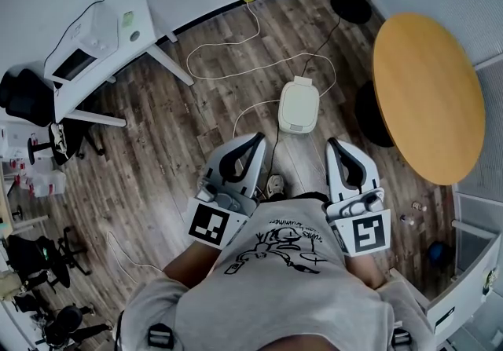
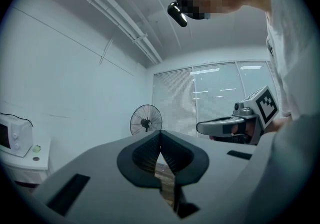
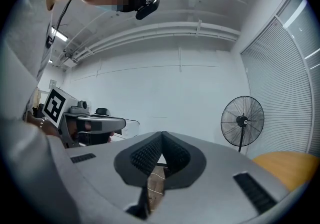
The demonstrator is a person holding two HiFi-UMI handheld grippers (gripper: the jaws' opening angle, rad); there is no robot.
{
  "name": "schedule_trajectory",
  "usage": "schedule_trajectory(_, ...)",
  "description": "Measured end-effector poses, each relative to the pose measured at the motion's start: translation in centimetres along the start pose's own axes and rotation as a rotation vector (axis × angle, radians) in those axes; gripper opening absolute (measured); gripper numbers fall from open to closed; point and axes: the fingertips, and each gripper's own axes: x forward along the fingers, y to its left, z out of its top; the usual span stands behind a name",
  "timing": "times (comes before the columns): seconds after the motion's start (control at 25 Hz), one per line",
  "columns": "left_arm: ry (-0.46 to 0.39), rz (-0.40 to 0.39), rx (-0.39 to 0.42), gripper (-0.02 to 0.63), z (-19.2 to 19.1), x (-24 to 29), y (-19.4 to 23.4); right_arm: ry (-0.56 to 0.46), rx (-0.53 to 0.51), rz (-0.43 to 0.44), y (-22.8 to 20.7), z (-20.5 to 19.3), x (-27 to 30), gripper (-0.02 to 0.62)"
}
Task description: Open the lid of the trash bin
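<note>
- Left gripper: jaws pressed together at the tips, nothing between them; held level.
- Right gripper: jaws likewise closed and empty, alongside the left one and apart from it.
- Trash bin: white, lid down, on the wooden floor just ahead of both sets of jaw tips, between their lines; touched by neither.
- Round table: to the right of the right gripper.

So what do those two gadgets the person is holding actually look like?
The left hand-held gripper and the right hand-held gripper are alike: light grey plastic bodies tapering to two jaws lined with black ridged pads. Each carries a white cube with black square markers. The person wears a grey T-shirt with a black line drawing.
</note>
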Motion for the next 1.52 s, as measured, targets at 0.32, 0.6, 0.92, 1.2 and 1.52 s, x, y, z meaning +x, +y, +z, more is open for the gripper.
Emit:
schedule_trajectory(0.32, -0.001, 0.001, -0.002, 0.015, -0.2, 1.0, 0.1, 0.005, -0.001, 0.002, -1.2, -0.7, 0.3, 0.005)
schedule_trajectory(0.6, 0.023, -0.007, -0.004, 0.015, -0.5, 2.7, -1.2, 0.016, 0.009, -0.007, -3.4, -1.1, -0.4, 0.005)
schedule_trajectory(0.92, 0.05, -0.038, -0.017, 0.015, -1.2, 4.7, -2.4, 0.038, 0.009, 0.001, -5.8, -1.4, -0.6, 0.005)
schedule_trajectory(1.2, 0.08, -0.052, -0.008, 0.015, -3.1, 6.2, -2.4, 0.085, 0.027, 0.01, -7.1, -4.2, -0.1, 0.006)
schedule_trajectory(1.52, 0.062, -0.035, -0.064, 0.015, -6.2, 8.8, -0.6, 0.104, 0.032, 0.012, -8.8, -7.2, 1.7, 0.006)
